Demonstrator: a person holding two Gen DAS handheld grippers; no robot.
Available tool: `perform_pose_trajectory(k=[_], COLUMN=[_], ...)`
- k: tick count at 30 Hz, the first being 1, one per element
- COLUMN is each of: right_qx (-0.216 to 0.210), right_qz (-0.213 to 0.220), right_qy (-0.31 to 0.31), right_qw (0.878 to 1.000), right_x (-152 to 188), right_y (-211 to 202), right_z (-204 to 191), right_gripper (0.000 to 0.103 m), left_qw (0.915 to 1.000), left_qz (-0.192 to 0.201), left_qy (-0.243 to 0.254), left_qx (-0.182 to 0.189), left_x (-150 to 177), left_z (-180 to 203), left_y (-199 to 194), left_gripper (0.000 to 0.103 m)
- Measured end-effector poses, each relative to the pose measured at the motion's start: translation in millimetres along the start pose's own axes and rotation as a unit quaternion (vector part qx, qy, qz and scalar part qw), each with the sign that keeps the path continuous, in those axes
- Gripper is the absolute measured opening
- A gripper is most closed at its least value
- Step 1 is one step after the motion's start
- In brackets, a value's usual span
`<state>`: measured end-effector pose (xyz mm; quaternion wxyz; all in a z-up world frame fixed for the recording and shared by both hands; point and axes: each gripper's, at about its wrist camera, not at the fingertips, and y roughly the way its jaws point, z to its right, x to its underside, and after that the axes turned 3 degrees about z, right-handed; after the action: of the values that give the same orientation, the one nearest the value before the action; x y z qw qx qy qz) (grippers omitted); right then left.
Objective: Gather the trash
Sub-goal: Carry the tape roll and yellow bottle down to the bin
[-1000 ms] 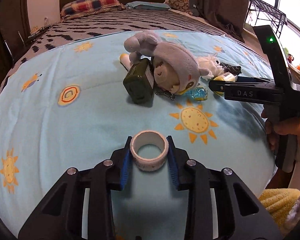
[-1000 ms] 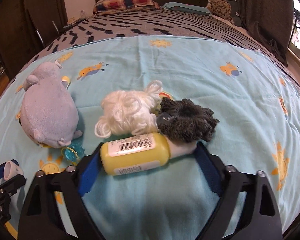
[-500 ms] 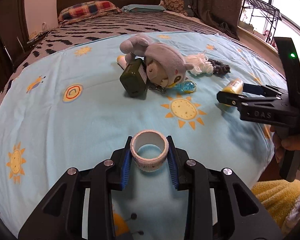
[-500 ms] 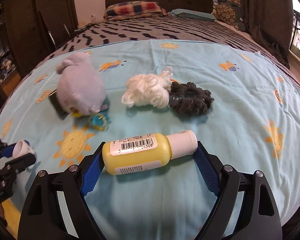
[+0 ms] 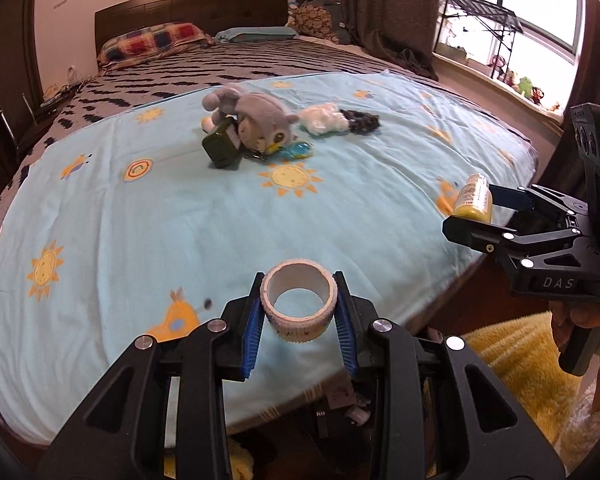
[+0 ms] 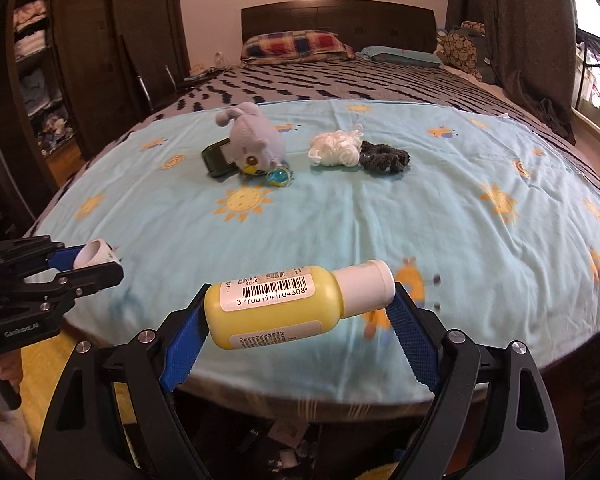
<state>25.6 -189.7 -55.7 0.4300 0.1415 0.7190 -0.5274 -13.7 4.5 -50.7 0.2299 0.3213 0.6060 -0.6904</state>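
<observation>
The left gripper [image 5: 299, 312] is clamped on a near-empty tape roll [image 5: 299, 307], pads pressing its sides, the roll's open core facing the camera. Ahead of it and further off on the blue sun-print sheet [image 5: 180, 216] lie a dark green bottle [image 5: 220, 147] with a grey plush toy [image 5: 260, 118] leaning on it, then a white yarn puff [image 5: 323, 119] touching a dark scrunchie [image 5: 362, 120].

To its right, the right gripper [image 6: 300, 314] holds a yellow bottle [image 6: 276, 306] lengthwise, base against one blue pad, white cap [image 6: 368, 286] against the other. Both loads hang over the bed's near edge.

That end-to-end grip looks to me the weak point: the cap end sits high against its pad, so a jolt or tilt could let the bottle pivot out and drop to the floor. The thin roll could buckle or squirt free if squeezed harder. Something dark sits below the bed edge, possibly the bin, though I can't tell.
</observation>
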Motion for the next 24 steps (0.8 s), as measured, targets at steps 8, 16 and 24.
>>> perform_pose_trajectory(k=[8,16,24], right_qx=[-0.007,-0.025,-0.017], right_qz=[-0.008,-0.047,-0.110], right_qy=[0.018,0.052,0.080], right_qw=[1.000,0.997,0.990], right_x=[41,86,127], right_y=[-33,-33,0], right_z=[-6,-8,-6], right_gripper=[0.086,0.086,0.086], left_qw=[0.9990,0.9962,0.9901], left_qz=[-0.017,-0.057,-0.122], left_qy=[0.030,0.031,0.020], left_qx=[0.026,0.058,0.066], left_x=[40,84,128], left_z=[27,41,43], left_y=[-21,-8,37], left_gripper=[0.031,0.031,0.031])
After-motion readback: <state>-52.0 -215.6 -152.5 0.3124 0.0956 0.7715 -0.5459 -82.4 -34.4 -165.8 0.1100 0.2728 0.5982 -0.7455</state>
